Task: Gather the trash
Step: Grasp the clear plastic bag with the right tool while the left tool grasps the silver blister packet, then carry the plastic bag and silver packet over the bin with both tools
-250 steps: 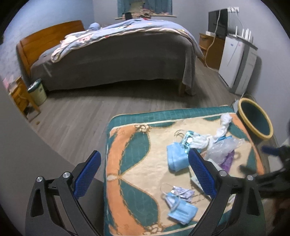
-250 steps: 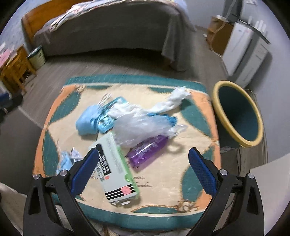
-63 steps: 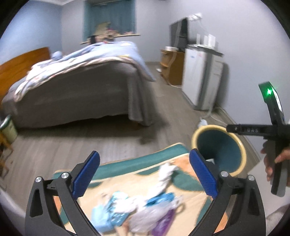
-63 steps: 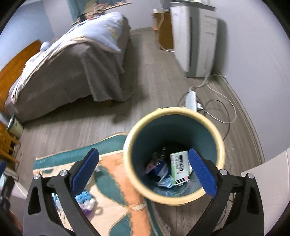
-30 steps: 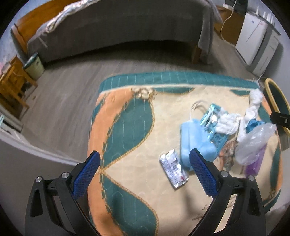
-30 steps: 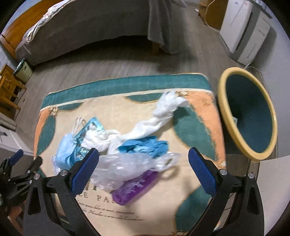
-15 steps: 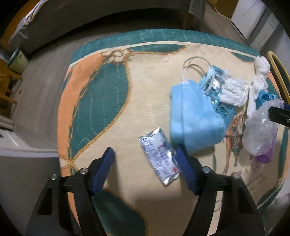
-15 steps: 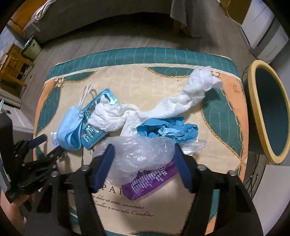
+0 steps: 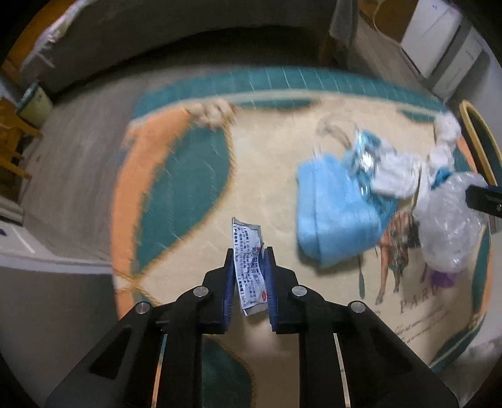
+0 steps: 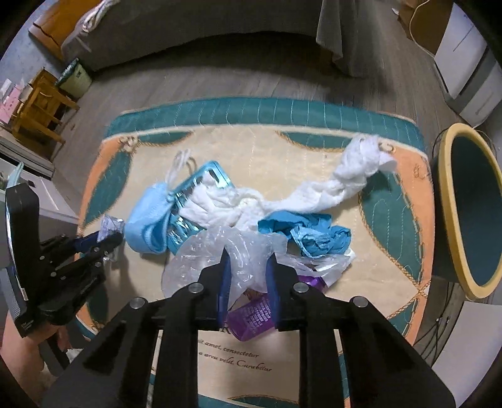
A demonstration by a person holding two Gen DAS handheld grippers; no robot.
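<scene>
In the left wrist view my left gripper (image 9: 250, 251) points down at the patterned mat (image 9: 188, 163), its jaws closing with a silver foil packet (image 9: 244, 232) pinched between the blue pads. In the right wrist view my right gripper (image 10: 248, 255) has its jaws closing on a crumpled clear plastic bag (image 10: 200, 254), which lies over a purple wrapper (image 10: 251, 317). Around it lie a blue face mask (image 10: 147, 219), a teal blister pack (image 10: 204, 179), a long white tissue (image 10: 329, 188) and a crumpled blue glove (image 10: 310, 235). The left gripper (image 10: 105, 240) shows at the mat's left edge.
A teal bin with a yellow rim (image 10: 445, 188) stands off the mat's right side. A bed (image 10: 219, 28) runs along the back, a white appliance (image 10: 470, 72) at the back right, wooden furniture (image 10: 40, 106) and a small pail (image 10: 75, 75) at the left.
Both grippers came down closer to the mat and their jaws went from wide open to nearly shut, the left around the foil packet, the right around the clear plastic bag.
</scene>
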